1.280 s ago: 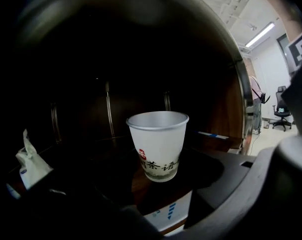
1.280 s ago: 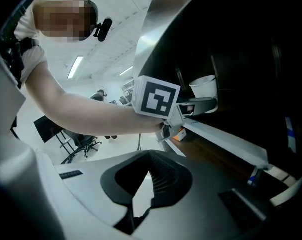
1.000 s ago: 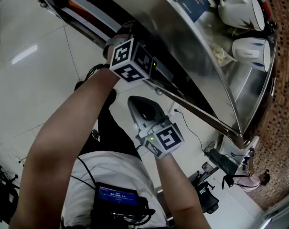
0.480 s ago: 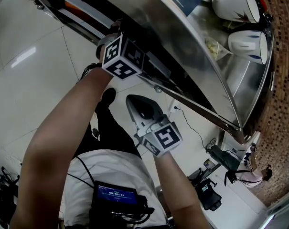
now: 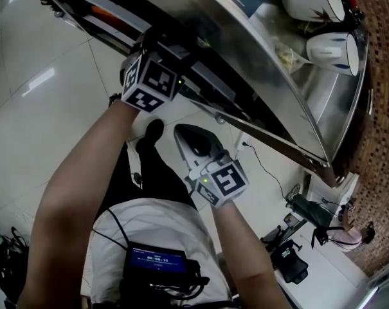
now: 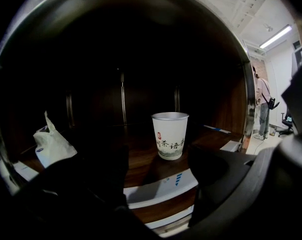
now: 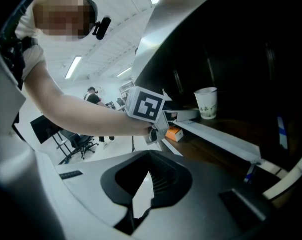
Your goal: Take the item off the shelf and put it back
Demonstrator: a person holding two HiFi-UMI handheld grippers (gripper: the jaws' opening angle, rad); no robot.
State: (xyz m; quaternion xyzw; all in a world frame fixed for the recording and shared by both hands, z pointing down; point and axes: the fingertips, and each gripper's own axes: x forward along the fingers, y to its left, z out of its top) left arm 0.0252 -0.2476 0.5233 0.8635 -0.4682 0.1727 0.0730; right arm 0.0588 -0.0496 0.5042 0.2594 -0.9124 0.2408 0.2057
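Left claw: the left claw (image 6: pixel 155 180) reaches in under the shelf; its jaws stand wide apart, have just been opening, and hold nothing.
Right claw: the right claw (image 7: pixel 150 156) hangs lower, outside the shelf, with its jaws drawn together and nothing in them.
Item: the paper cup (image 6: pixel 169 135) stands upright on the wooden shelf (image 6: pixel 136 159), beyond the left jaw tips and seen in the gap between them, touching neither.
Progress: the cup rests free on the shelf. This looks like either the end of putting it back or the start of taking it; the frames do not settle which.
Left to do: if it is back, only drawing the claw out.
Cup contents: hidden, since the rim is seen side-on.
Other containers: a white plastic bag (image 6: pixel 51 146) lies well left of the cup, contents unclear. Two white kettles (image 5: pixel 332 53) stand on top of the unit, insides not visible.
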